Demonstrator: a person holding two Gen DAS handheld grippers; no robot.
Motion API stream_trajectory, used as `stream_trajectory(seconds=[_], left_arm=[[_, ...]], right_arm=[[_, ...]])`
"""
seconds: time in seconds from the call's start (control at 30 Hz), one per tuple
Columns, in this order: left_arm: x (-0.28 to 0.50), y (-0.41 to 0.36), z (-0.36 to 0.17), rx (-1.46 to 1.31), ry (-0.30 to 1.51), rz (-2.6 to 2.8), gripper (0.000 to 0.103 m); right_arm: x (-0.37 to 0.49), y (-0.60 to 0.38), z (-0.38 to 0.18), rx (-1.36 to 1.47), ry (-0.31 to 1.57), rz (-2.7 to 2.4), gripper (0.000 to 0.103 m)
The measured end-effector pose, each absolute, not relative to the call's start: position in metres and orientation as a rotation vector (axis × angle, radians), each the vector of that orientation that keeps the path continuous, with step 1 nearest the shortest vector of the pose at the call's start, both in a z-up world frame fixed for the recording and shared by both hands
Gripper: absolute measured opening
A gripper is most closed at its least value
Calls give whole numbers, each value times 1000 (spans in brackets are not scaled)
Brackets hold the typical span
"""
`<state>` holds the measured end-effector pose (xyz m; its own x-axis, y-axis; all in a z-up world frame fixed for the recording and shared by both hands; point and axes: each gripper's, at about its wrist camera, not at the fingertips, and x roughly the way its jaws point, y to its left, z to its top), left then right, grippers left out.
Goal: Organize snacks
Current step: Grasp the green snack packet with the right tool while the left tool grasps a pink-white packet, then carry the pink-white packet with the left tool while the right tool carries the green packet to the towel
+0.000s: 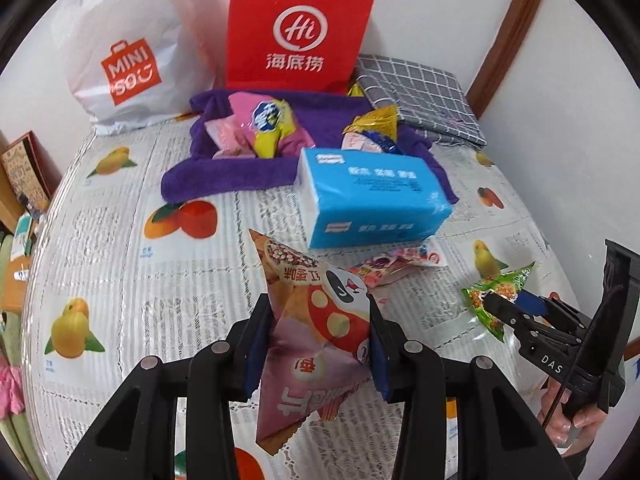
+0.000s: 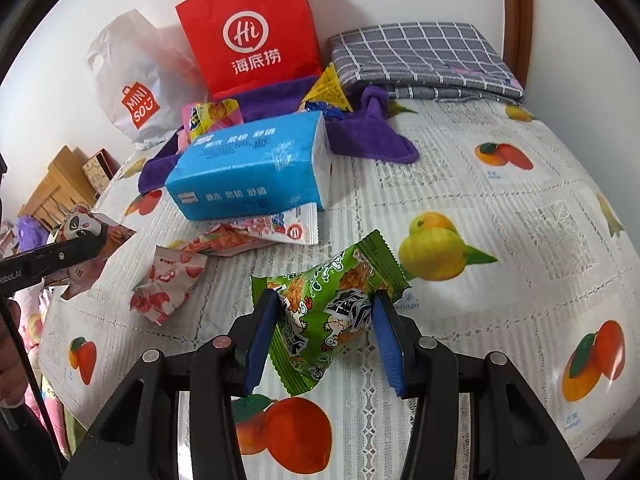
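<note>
Left wrist view: the left gripper (image 1: 316,344) clamps a pink triangular snack packet (image 1: 308,344), while the right gripper (image 2: 324,336) pinches a green crinkly snack packet (image 2: 328,312) above the fruit-print tablecloth (image 2: 500,200). Several snacks already sit on the purple towel (image 1: 224,176); two pink-and-white wrappers (image 2: 168,288) lie loose near the blue tissue pack (image 2: 248,172), so sorting looks roughly half done.

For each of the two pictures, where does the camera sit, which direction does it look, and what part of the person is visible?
Left wrist: on the left gripper, looking down across the table; it grips a pink snack packet; a hand shows.
Right wrist: on the right gripper, same direction; it grips a green snack packet.
Shared: blue tissue pack, red paper bag.
</note>
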<state>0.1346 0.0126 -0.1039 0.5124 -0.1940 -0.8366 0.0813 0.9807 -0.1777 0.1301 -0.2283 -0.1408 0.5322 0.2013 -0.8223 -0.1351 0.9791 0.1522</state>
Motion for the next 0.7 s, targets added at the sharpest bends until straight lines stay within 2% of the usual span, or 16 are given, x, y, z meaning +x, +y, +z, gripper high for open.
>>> stream_trajectory(seconds=[0.7], left_arm=[[141,-10,-73,-143,965,-215,41]], right_arm=[[142,-224,-94,36,898,207,48]])
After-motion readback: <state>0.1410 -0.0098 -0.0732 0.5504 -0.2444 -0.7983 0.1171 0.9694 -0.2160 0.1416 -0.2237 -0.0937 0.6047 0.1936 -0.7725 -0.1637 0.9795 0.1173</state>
